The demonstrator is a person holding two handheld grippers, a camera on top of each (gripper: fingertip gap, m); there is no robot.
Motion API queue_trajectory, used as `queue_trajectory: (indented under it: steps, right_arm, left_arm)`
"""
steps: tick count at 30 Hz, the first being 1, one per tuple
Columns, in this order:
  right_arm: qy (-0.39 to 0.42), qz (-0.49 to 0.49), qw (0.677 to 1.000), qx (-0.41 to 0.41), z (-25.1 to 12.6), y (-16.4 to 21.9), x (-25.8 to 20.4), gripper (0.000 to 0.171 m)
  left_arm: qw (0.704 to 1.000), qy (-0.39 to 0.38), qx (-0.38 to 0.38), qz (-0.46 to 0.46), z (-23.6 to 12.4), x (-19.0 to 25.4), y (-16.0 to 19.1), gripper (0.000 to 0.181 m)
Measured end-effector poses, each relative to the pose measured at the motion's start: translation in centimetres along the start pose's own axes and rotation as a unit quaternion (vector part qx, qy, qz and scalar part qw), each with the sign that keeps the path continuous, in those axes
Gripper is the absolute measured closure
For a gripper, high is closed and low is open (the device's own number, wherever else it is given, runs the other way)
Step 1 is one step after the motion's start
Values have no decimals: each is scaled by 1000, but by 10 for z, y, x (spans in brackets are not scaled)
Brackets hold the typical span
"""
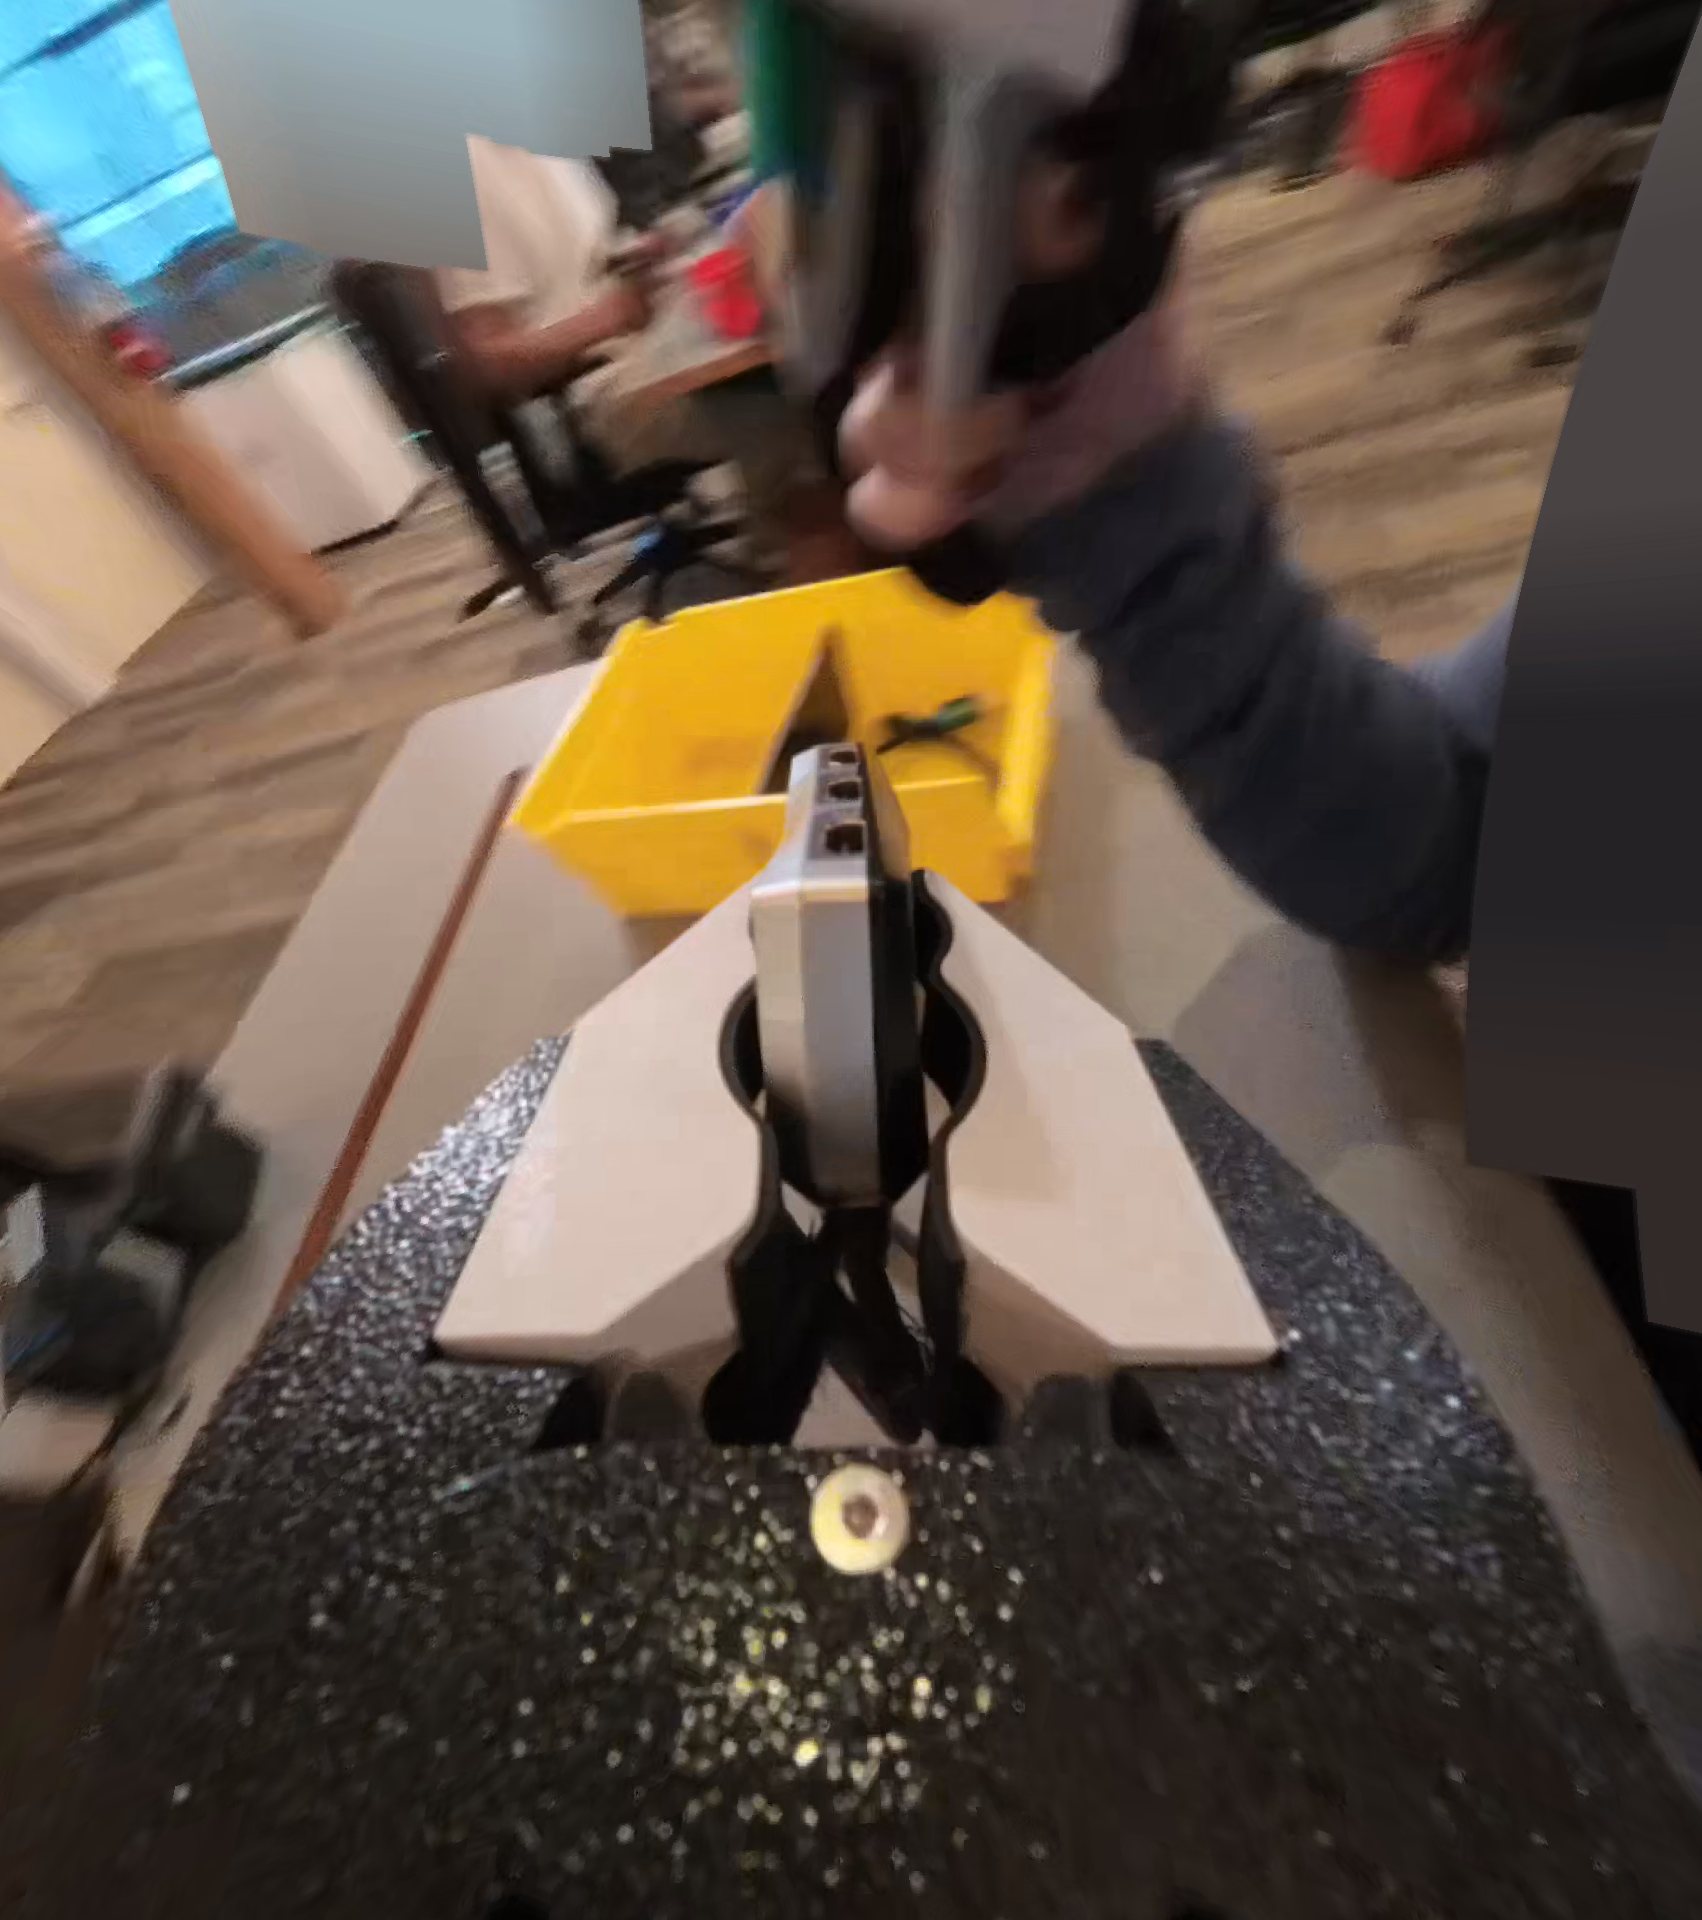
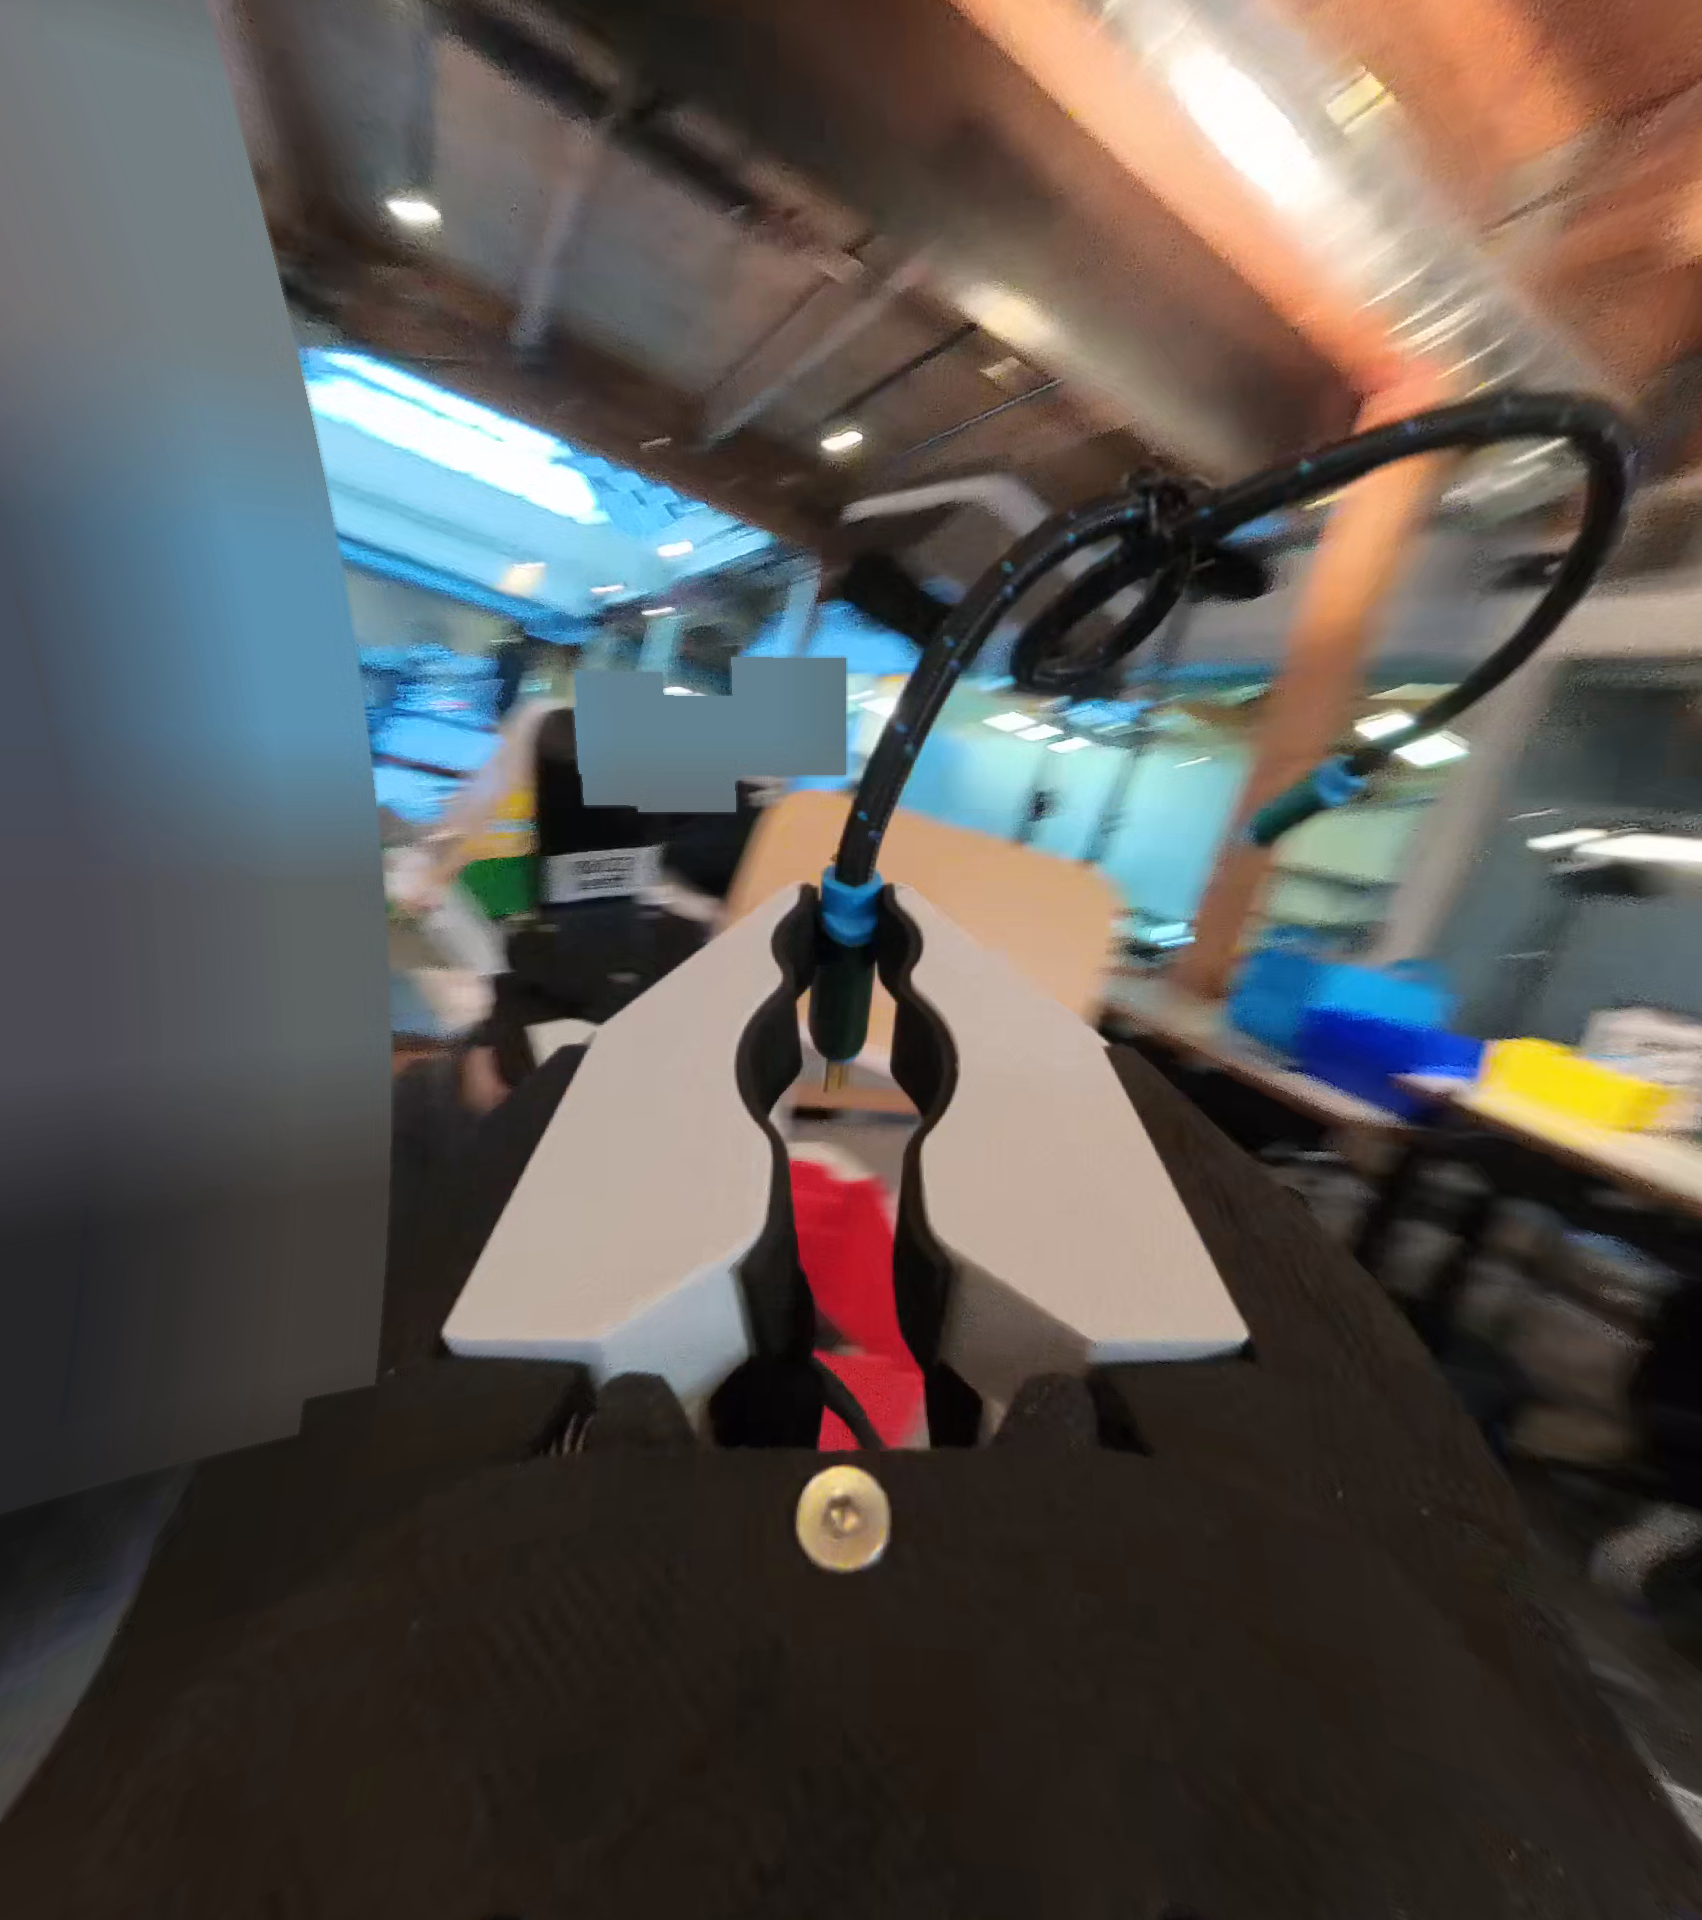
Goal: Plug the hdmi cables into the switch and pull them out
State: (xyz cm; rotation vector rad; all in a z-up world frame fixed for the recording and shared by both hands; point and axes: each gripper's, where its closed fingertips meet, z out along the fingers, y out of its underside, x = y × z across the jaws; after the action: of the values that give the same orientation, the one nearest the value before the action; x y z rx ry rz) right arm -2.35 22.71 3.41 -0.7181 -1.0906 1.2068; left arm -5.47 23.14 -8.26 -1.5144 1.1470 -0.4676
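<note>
My left gripper (image 1: 842,904) is shut on the grey and black HDMI switch (image 1: 831,997), held on edge above the table; its row of empty ports (image 1: 842,795) faces up and away from me. My right gripper (image 2: 845,914) is shut on the dark green plug (image 2: 842,997) of a black braided HDMI cable (image 2: 940,686) with a blue collar. The plug's gold tip points back toward the camera. The cable loops up to the right; its other green plug (image 2: 1304,805) hangs free. In the left wrist view the right gripper (image 1: 930,208) shows blurred, held by a hand (image 1: 909,468) above the bin.
A yellow bin (image 1: 722,748) stands on the beige table (image 1: 431,883) just beyond the switch, with a green-tipped cable piece (image 1: 930,717) inside. Dark blurred gear (image 1: 130,1226) lies at the table's left edge. In the right wrist view, a bench with blue and yellow bins (image 2: 1398,1049) lies far right. One gripper's finger ends stand about 12 cm off the other's.
</note>
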Motion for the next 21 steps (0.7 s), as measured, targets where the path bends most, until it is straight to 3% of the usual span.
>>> queue_trajectory:
  steps: [1,5,11,15,21]
  right_arm:
    - [37,-25,999,5,-15,-7,13,162]
    - [84,-40,995,-24,-43,-10,28,162]
    - [113,-77,979,-154,-63,24,39,161]
    - [144,-106,950,-255,-90,49,48,161]
    - [216,-107,906,-346,-146,57,54,161]
  left_arm:
    - [1000,-24,6,-7,-6,-7,0,162]
    - [997,-3,79,-6,-14,-2,-21,162]
    - [998,-64,14,14,21,-23,-9,161]
    - [998,-62,-9,22,43,-23,-4,162]
    - [998,-49,-15,26,55,-19,-2,162]
